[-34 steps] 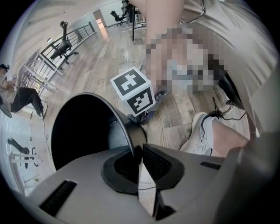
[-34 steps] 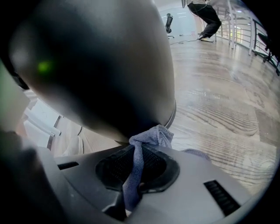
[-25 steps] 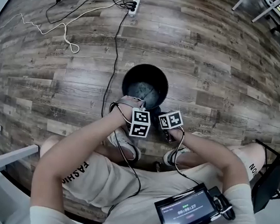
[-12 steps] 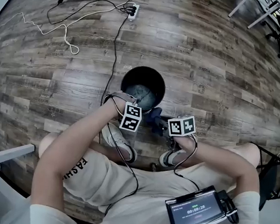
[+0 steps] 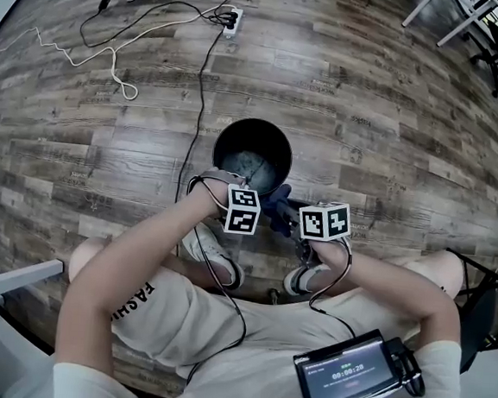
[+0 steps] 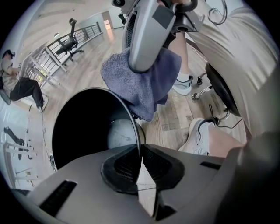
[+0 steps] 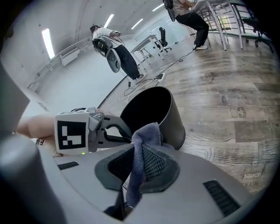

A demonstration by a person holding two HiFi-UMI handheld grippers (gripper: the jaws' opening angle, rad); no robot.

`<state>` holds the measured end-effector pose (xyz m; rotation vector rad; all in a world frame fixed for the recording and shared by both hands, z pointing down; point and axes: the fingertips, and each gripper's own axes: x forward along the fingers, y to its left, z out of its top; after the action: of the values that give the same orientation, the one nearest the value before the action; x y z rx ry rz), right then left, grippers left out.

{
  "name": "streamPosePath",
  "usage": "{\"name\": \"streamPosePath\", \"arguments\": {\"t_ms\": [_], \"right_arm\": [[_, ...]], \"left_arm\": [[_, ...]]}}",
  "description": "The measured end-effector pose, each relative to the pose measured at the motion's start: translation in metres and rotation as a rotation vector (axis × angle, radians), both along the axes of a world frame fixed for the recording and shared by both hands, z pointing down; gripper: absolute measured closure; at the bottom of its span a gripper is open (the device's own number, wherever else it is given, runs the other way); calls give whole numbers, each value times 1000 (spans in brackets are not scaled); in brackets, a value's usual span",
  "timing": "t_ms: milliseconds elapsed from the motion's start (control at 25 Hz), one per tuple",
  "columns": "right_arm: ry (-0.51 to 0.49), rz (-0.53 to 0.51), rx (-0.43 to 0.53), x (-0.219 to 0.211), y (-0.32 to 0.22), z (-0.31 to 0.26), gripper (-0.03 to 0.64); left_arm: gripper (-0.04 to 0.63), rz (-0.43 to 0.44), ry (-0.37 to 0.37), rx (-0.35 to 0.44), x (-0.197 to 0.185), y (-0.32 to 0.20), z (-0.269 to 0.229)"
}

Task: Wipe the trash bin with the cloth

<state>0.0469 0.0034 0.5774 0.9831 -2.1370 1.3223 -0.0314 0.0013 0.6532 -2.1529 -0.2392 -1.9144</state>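
The black trash bin [image 5: 253, 153] stands upright on the wood floor in front of the person's feet. My left gripper [image 5: 249, 190] is at the bin's near rim. In the left gripper view the thin rim [image 6: 139, 135] runs between the pads, and the jaws of my left gripper [image 6: 140, 153] are closing onto it. My right gripper [image 5: 288, 215] is just to the right, shut on a blue-grey cloth [image 5: 276, 207]. The cloth [image 7: 139, 148] hangs folded between its pads, close to the bin's outer wall [image 7: 175, 120]. The same cloth [image 6: 144, 83] shows above the rim in the left gripper view.
Cables and a power strip [image 5: 233, 15] lie on the floor beyond the bin. The person's shoes [image 5: 218, 256] sit right behind it. A screen device [image 5: 346, 376] hangs at the chest. Chairs and table legs [image 5: 497, 34] are at the far right. Another person [image 7: 113, 48] stands in the distance.
My right gripper has drawn off to the right, so the cloth now shows between the two grippers. The left gripper has stayed at the bin's near rim, shifting only slightly.
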Motion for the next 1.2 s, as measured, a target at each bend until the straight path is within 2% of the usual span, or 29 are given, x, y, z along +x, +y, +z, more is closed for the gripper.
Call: {"name": "streamPosePath", "arguments": {"t_ms": [240,400,560,1200], "right_arm": [[30,-15,-3,2,-13,16,583],[51,-76,37,-5,-16,28,583],[116,-146,77,-11,-12,46,583],[220,-264,58,-22,-6,151,583]], "left_arm": [[563,-34,17,0,12,6,0],[565,-20,22,-5,14,7,0],[568,0,26,1,13,7,0],[566,30,35,5,15,8,1]]}}
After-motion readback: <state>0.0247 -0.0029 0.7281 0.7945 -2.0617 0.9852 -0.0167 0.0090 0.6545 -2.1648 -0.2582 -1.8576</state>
